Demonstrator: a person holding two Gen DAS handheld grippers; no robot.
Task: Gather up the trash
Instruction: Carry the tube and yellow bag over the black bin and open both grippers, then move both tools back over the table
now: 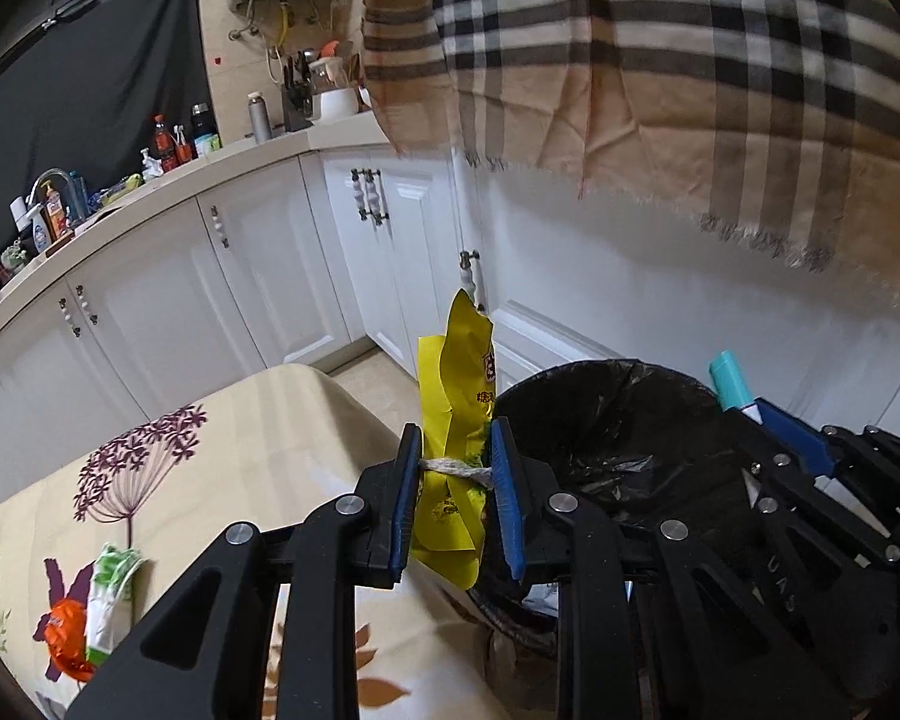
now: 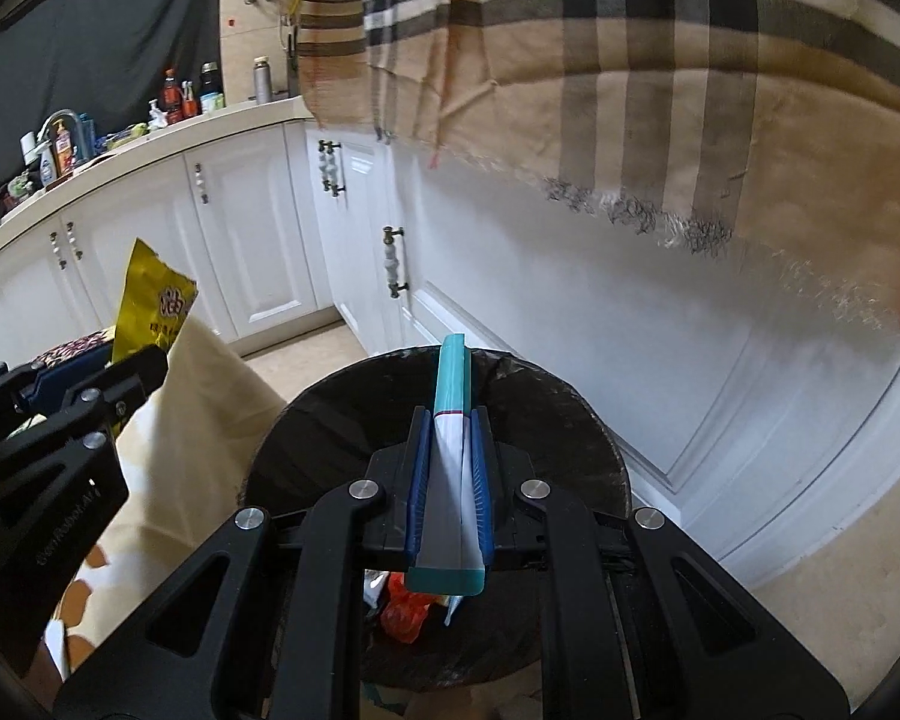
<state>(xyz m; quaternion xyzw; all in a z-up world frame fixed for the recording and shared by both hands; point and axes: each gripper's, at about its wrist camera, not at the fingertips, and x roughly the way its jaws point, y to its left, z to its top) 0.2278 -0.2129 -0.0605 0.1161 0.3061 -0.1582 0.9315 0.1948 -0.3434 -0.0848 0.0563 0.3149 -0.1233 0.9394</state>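
Note:
My left gripper (image 1: 456, 468) is shut on a yellow snack wrapper (image 1: 453, 384) tied with string, held at the table's edge beside the black-lined trash bin (image 1: 606, 414). My right gripper (image 2: 450, 468) is shut on a teal and white box (image 2: 450, 420) and holds it over the bin (image 2: 570, 420), where red and white trash (image 2: 405, 606) lies inside. In the right wrist view the yellow wrapper (image 2: 150, 306) and left gripper show at the left. In the left wrist view the teal box (image 1: 729, 384) shows at the right.
A table with a floral cloth (image 1: 258, 420) carries an orange wrapper (image 1: 66, 639) and a green and white wrapper (image 1: 111, 594). White cabinets (image 1: 258, 276) and a counter with bottles (image 1: 168, 144) stand behind. A plaid scarf (image 1: 660, 60) hangs overhead.

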